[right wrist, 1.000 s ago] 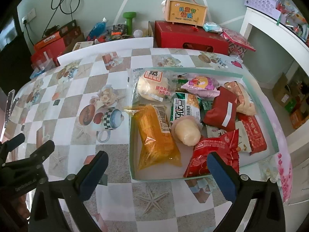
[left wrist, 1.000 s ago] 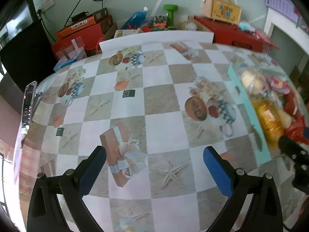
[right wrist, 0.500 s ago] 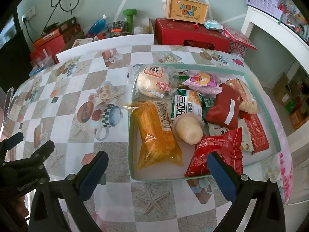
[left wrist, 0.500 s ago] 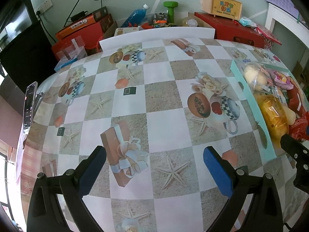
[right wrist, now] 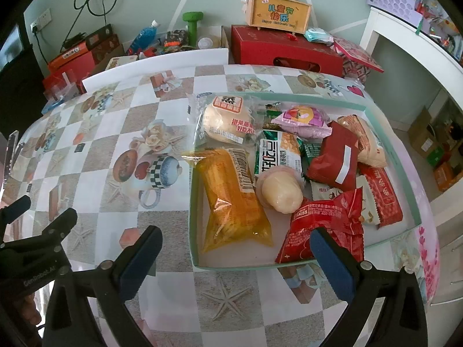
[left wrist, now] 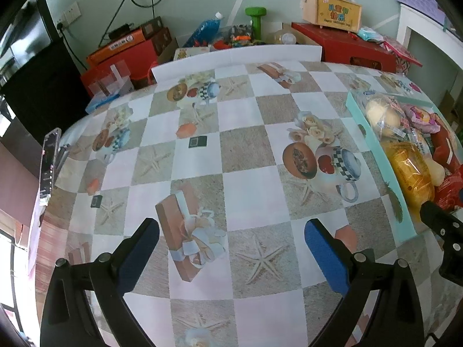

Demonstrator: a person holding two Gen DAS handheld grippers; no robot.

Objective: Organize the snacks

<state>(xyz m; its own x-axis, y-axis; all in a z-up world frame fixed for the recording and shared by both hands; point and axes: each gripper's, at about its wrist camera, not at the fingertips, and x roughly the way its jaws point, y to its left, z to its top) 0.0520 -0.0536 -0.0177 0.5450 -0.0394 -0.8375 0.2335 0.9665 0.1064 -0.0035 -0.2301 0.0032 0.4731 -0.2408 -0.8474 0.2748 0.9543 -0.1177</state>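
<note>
Snacks in crinkly wrappers fill a shallow mint-green cardboard tray [right wrist: 193, 202] that sits on the right part of a surface covered by a checkered cloth printed with starfish, teacups and gift boxes [left wrist: 246, 150]. Nearest the tray's left wall lies a long orange-yellow packet with a barcode [right wrist: 233, 199], touching a round pale bun in clear wrap [right wrist: 279, 189]. Behind them rests a flat bun in a clear pack with red lettering [right wrist: 224, 120], beside a pink-and-purple packet [right wrist: 302, 118] and a green-and-white packet [right wrist: 277, 151]. A dark red pouch with a white strip [right wrist: 335, 159] leans over its neighbours, and a bright red packet with white print [right wrist: 324, 225] lies at the tray's near edge.

The right gripper [right wrist: 235, 260] hangs just in front of that near edge, its blue-padded jaws spread wide and holding nothing, one pad over the cloth and the other over the red packet's corner. The left gripper [left wrist: 231, 251] hovers over bare cloth well to the left of the tray, its jaws likewise spread and empty.

Beyond the far edge stand a red gift box [right wrist: 285, 50], a wooden carry-case with a handle [right wrist: 277, 10] on top of it, and a green dumbbell [right wrist: 192, 26].
</note>
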